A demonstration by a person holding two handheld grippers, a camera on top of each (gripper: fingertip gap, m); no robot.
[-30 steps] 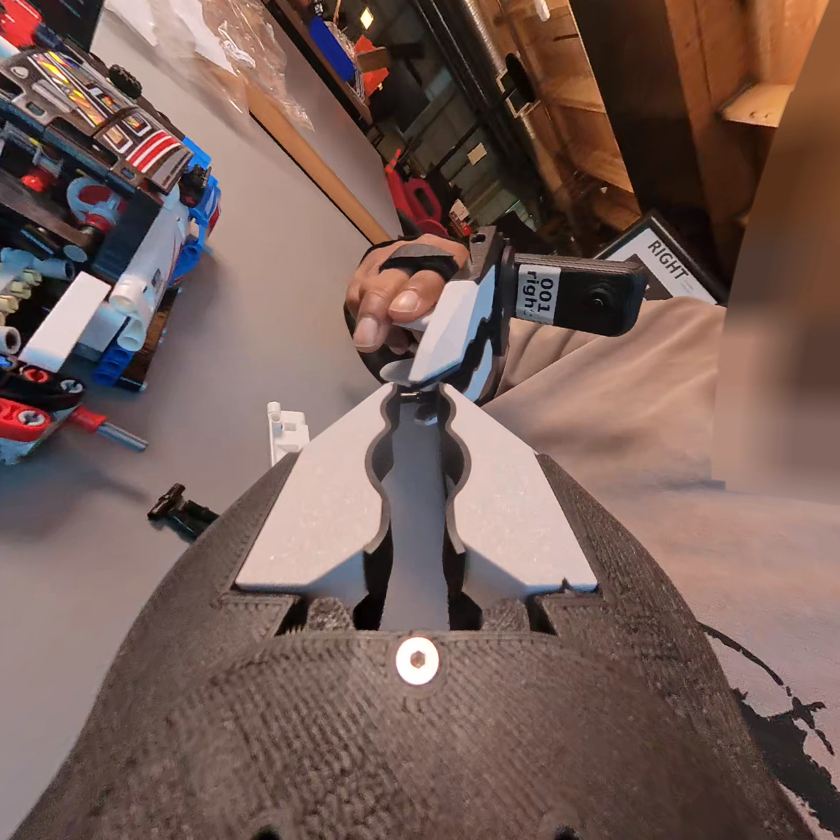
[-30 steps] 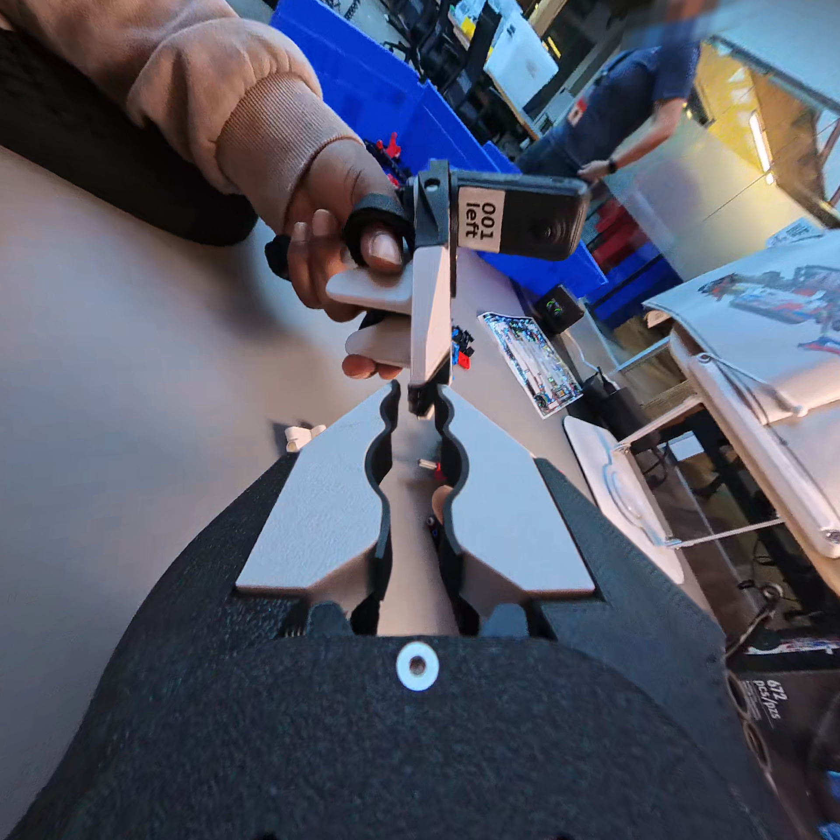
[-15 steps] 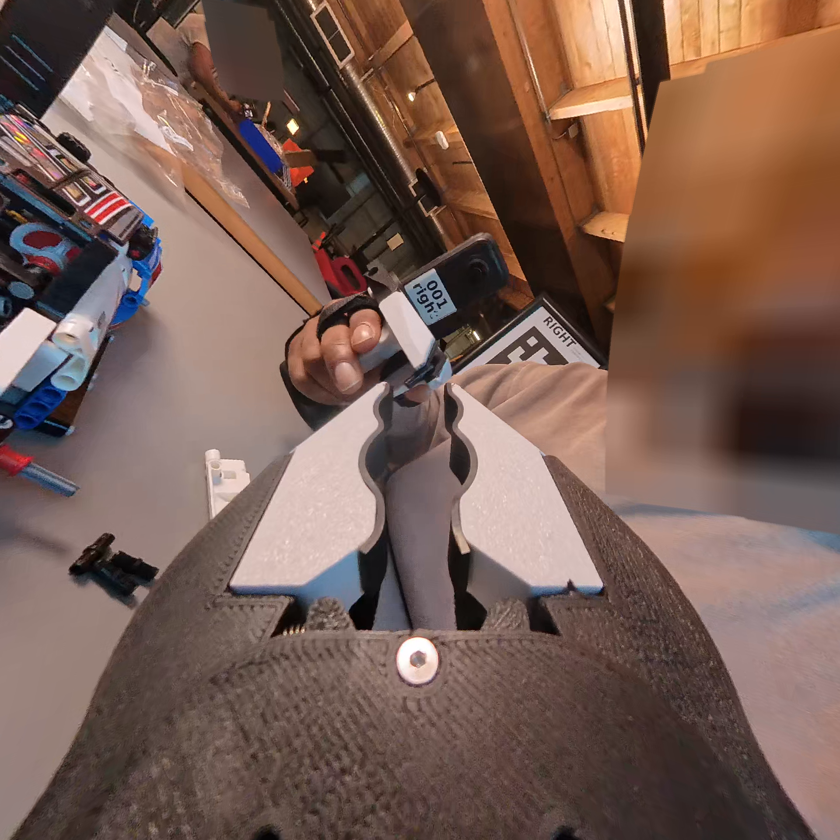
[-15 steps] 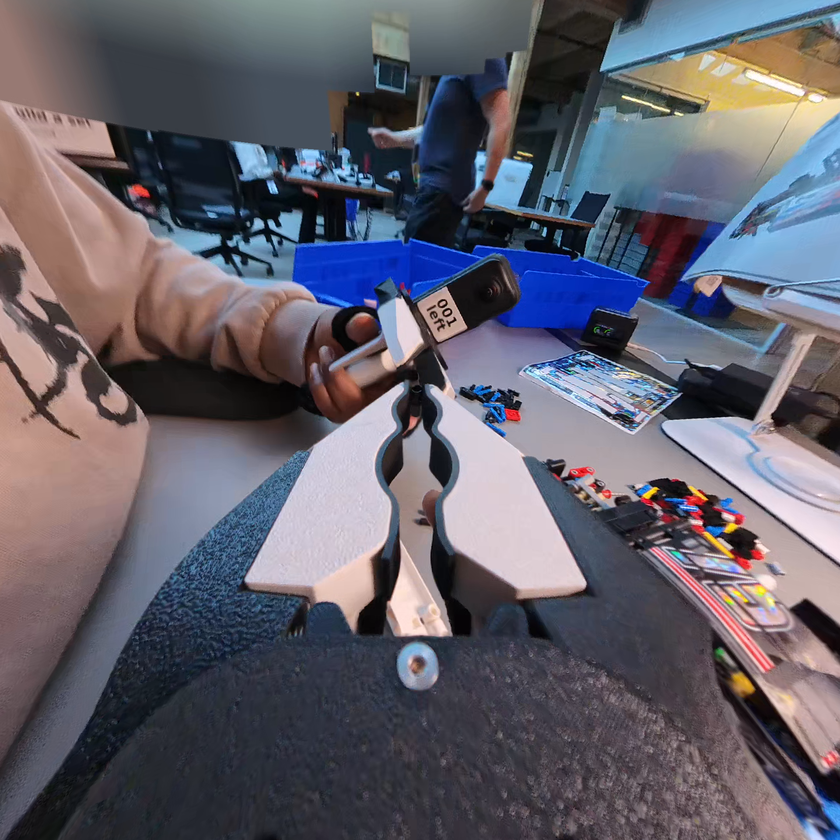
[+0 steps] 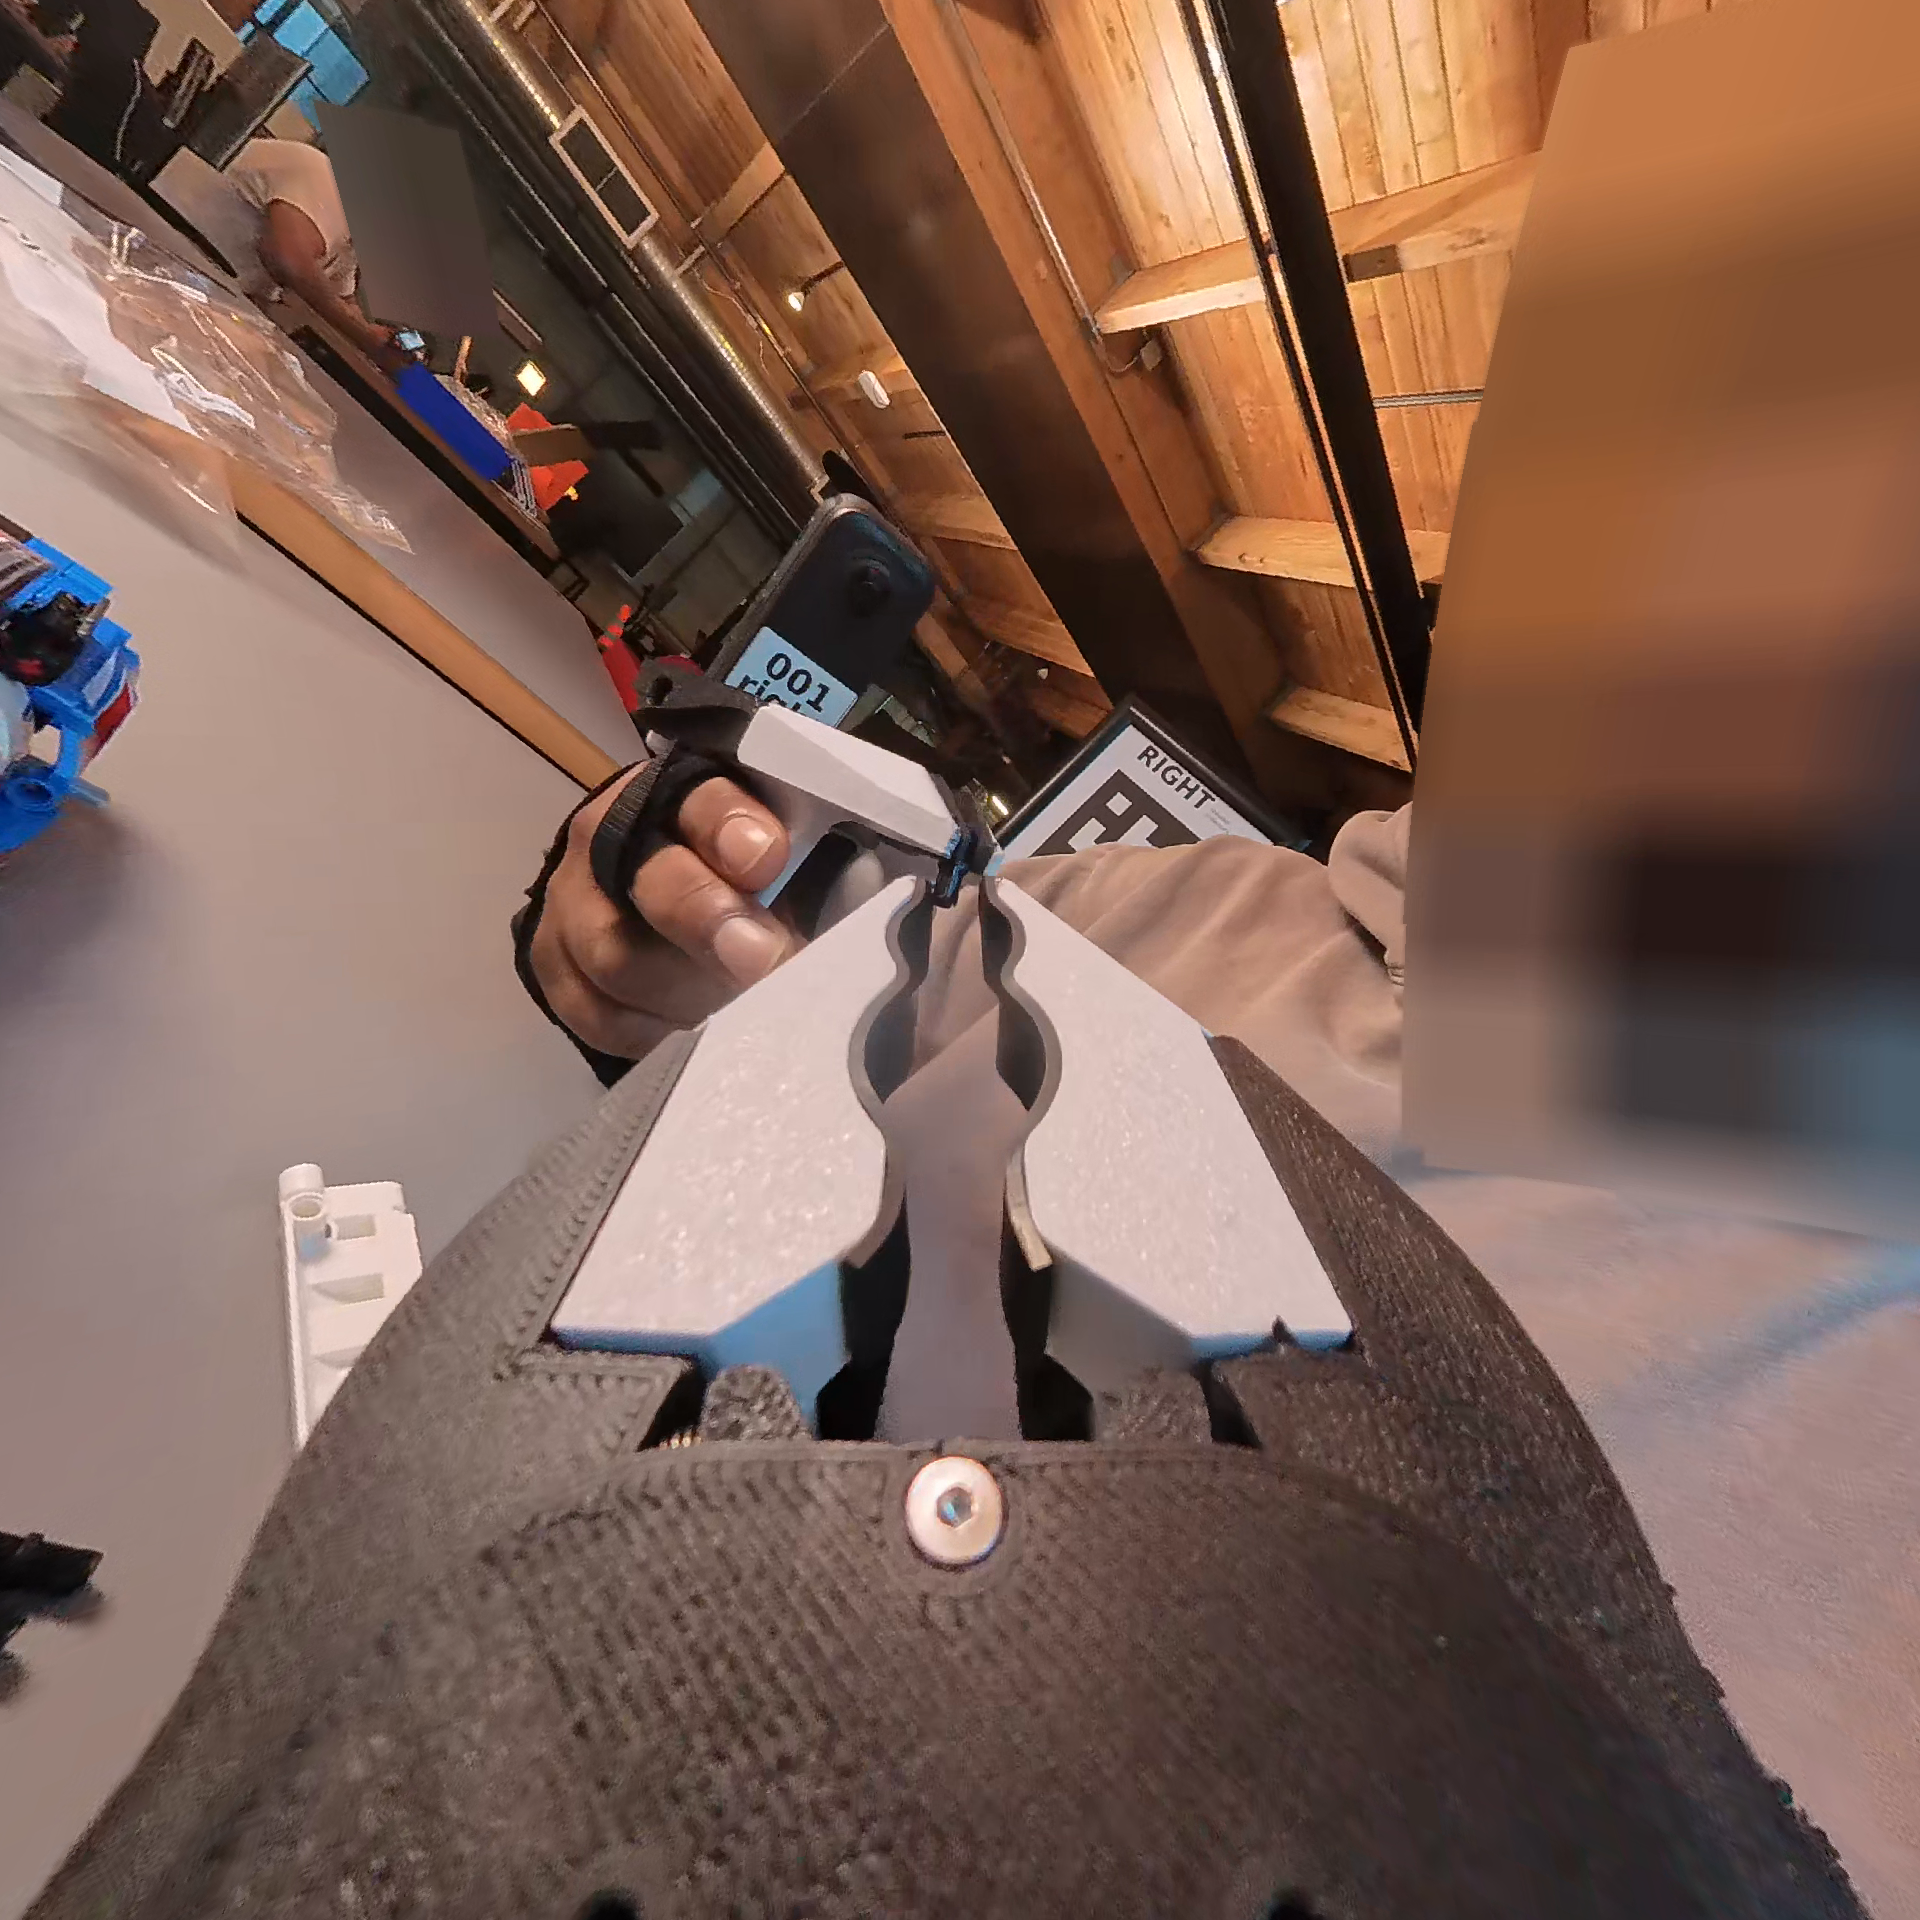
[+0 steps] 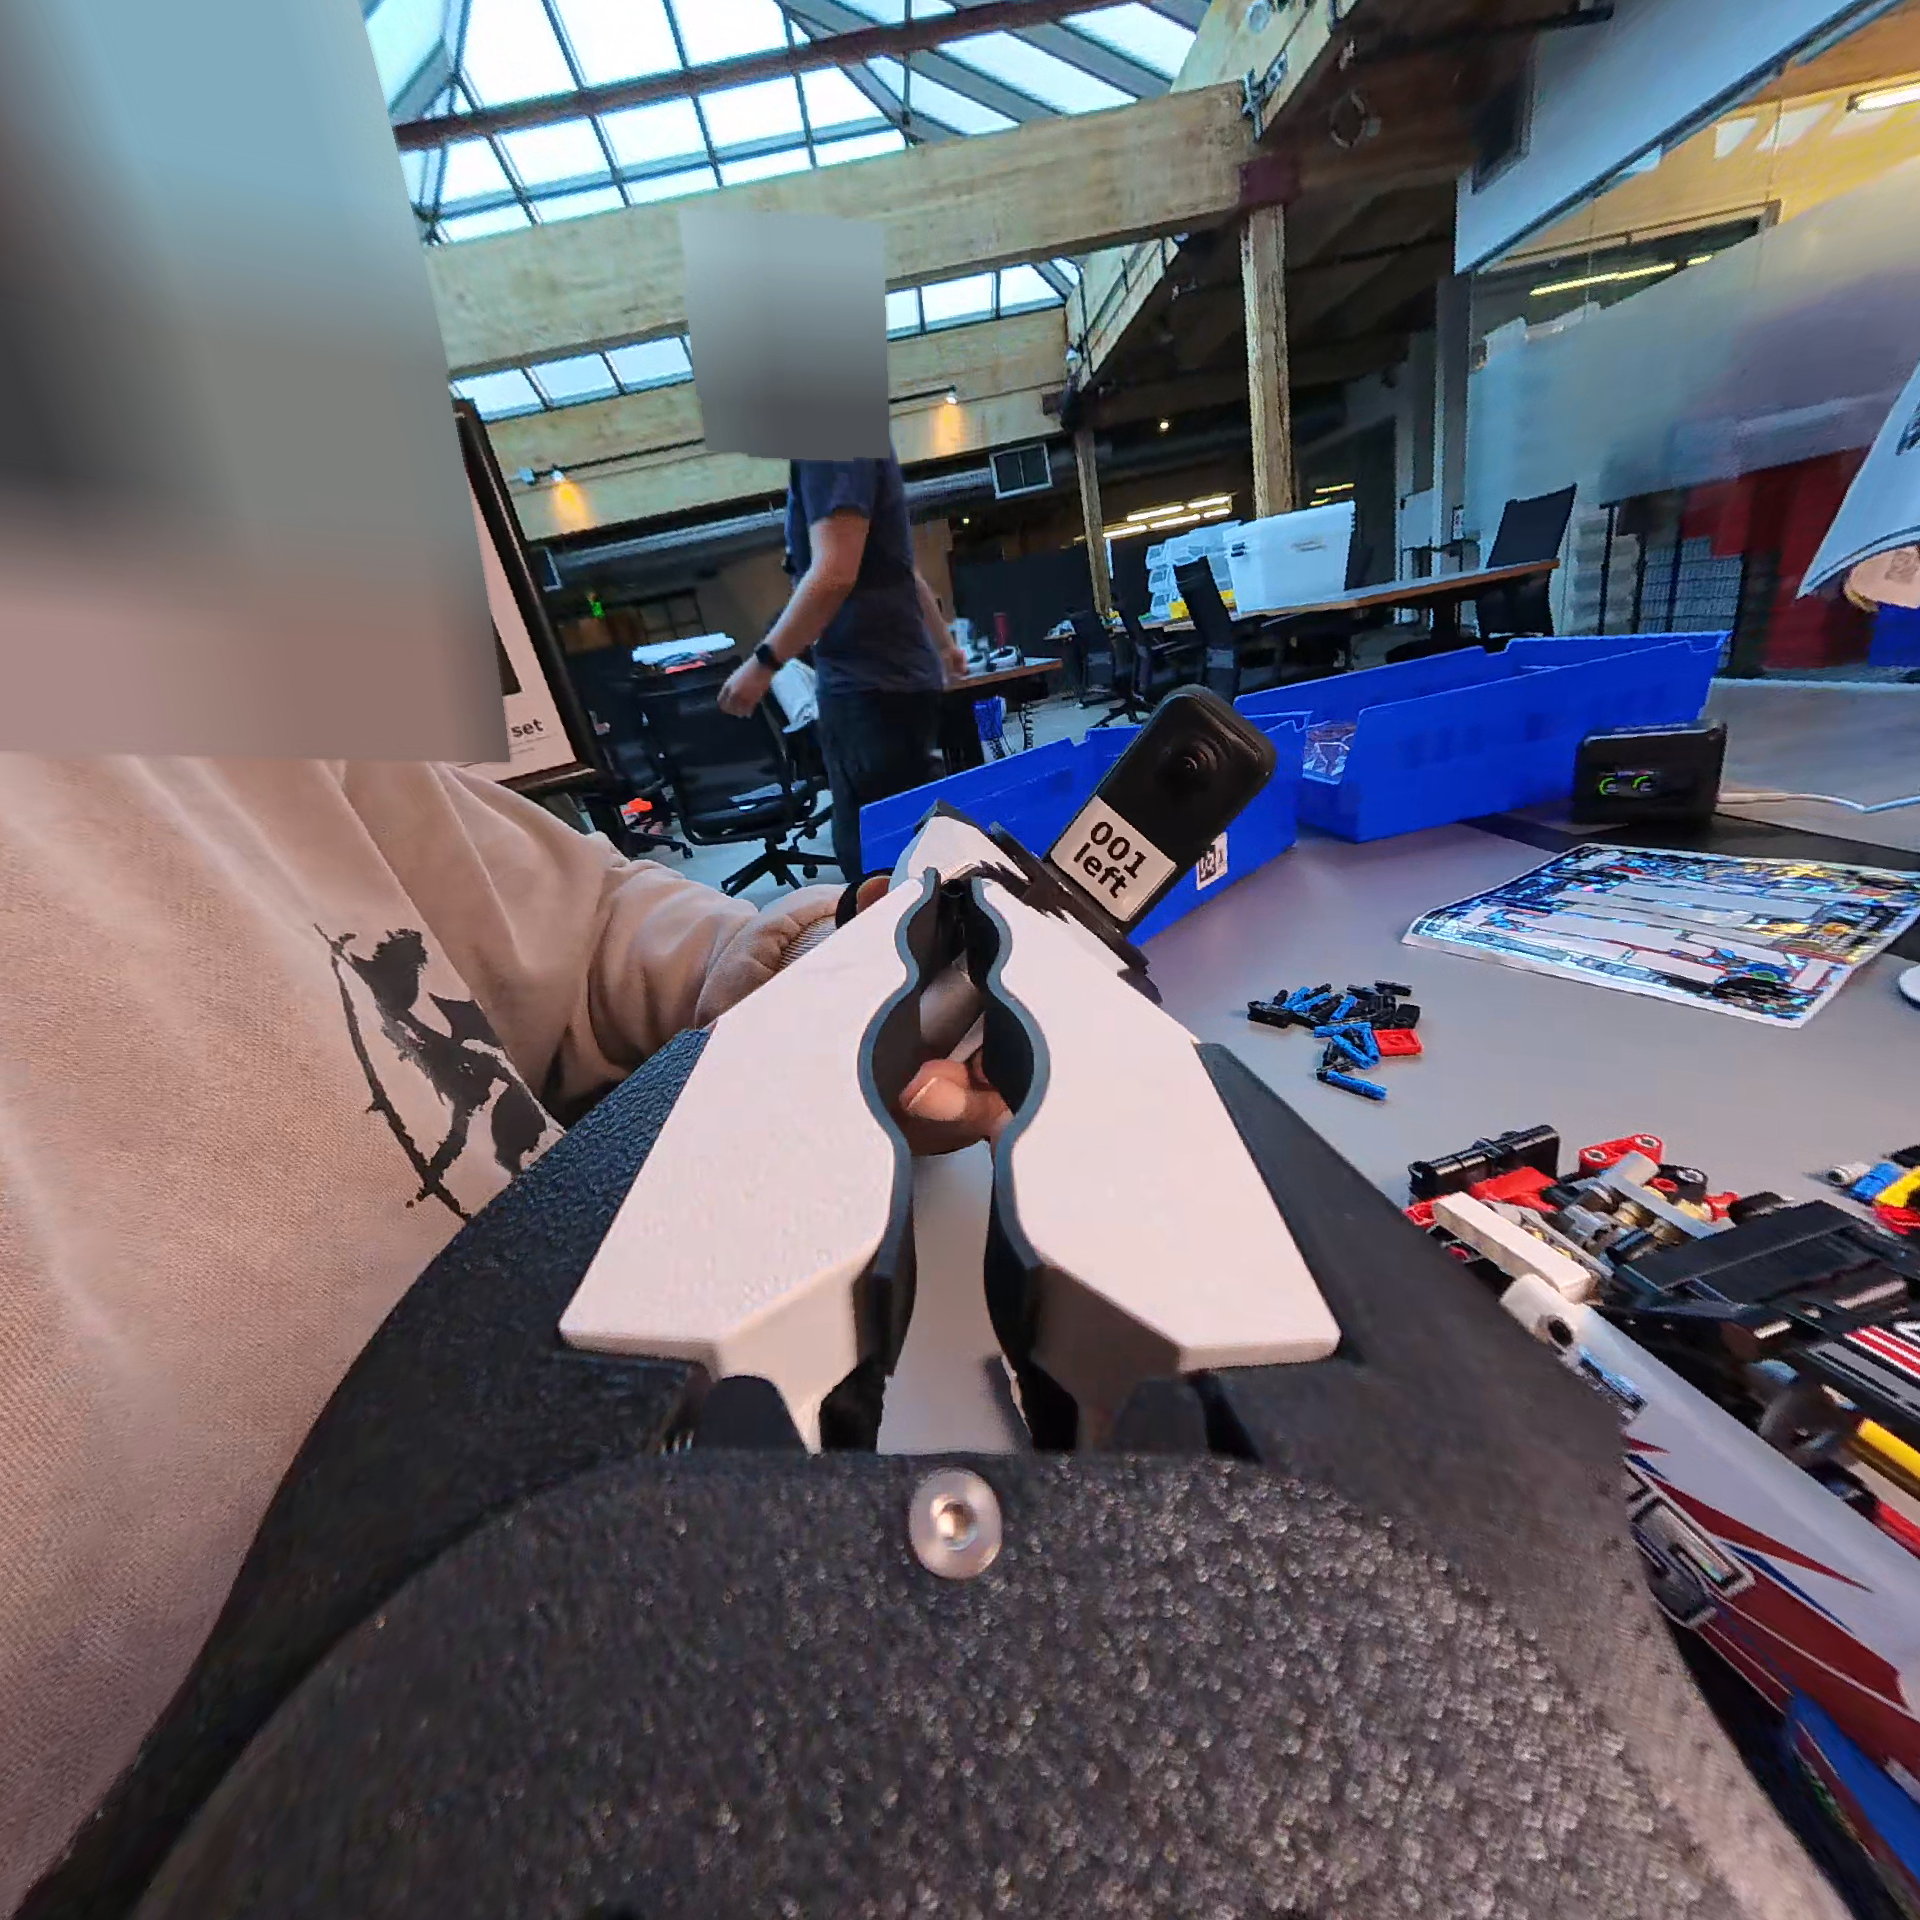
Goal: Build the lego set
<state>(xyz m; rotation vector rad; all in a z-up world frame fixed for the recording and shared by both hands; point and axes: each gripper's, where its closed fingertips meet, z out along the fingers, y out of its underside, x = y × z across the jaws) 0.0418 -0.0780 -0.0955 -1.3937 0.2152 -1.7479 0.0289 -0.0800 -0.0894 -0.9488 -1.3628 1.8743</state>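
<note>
The two grippers are meeting tip to tip in the air above the grey table [image 5: 312,935], which reads as a handover or a joining of a tiny part between them. The left gripper [image 5: 951,888] is holding its fingers nearly closed, only a thin slit showing at the tips, and a small black piece [image 5: 954,871] is sitting right at that slit; whether the left tips or the other tool's tips are pinching it cannot be told. The right gripper [image 6: 954,896] is likewise narrowed to a slim gap, with something dark at its very tip, and its grip on it cannot be confirmed either.

Both tools are being held up and away from the clutter, probably so the small piece can be lined up freely. The partly built lego model [image 6: 1704,1340] is lying to the right of the right gripper, close beside its body, within easy reach for the next fitting. Ahead and right of it, a heap of small blue and black pins [image 6: 1340,1023] is waiting beside a sticker sheet [image 6: 1662,940]. A white lego part [image 5: 348,1288] is resting on the table just left of the left gripper's body.
</note>
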